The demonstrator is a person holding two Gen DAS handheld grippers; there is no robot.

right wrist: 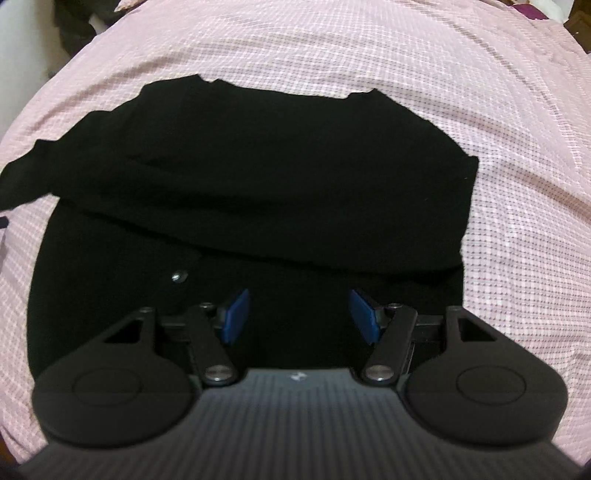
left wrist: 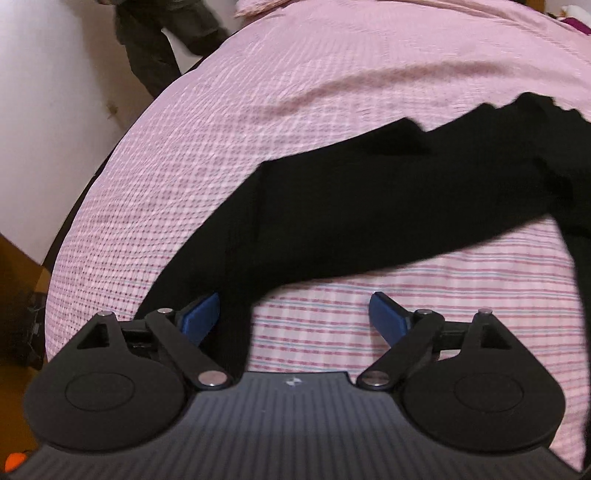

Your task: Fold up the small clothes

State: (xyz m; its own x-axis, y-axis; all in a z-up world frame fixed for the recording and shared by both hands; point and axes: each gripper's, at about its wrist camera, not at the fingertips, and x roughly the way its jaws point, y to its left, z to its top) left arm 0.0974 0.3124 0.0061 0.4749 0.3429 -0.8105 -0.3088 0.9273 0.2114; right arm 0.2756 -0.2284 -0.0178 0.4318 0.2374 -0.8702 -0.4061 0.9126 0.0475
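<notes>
A black long-sleeved garment (left wrist: 388, 206) lies flat on the pink checked bedsheet (left wrist: 258, 110). One sleeve (left wrist: 207, 280) runs down to my left gripper (left wrist: 295, 317), which is open wide. The sleeve's end lies just inside the left blue pad (left wrist: 201, 317) without being pinched. In the right wrist view the same garment (right wrist: 258, 166) shows an upper part folded over the lower part, and a small button (right wrist: 179, 276) is visible. My right gripper (right wrist: 301, 314) hovers open over the lower black cloth, with nothing pressed between its blue pads (right wrist: 236, 314).
A person's legs in dark trousers (left wrist: 159, 40) stand beside the bed at the far left, next to a white wall (left wrist: 44, 110). Wooden floor (left wrist: 14, 266) shows past the bed's left edge. A purple item (left wrist: 576, 22) lies at the far right corner.
</notes>
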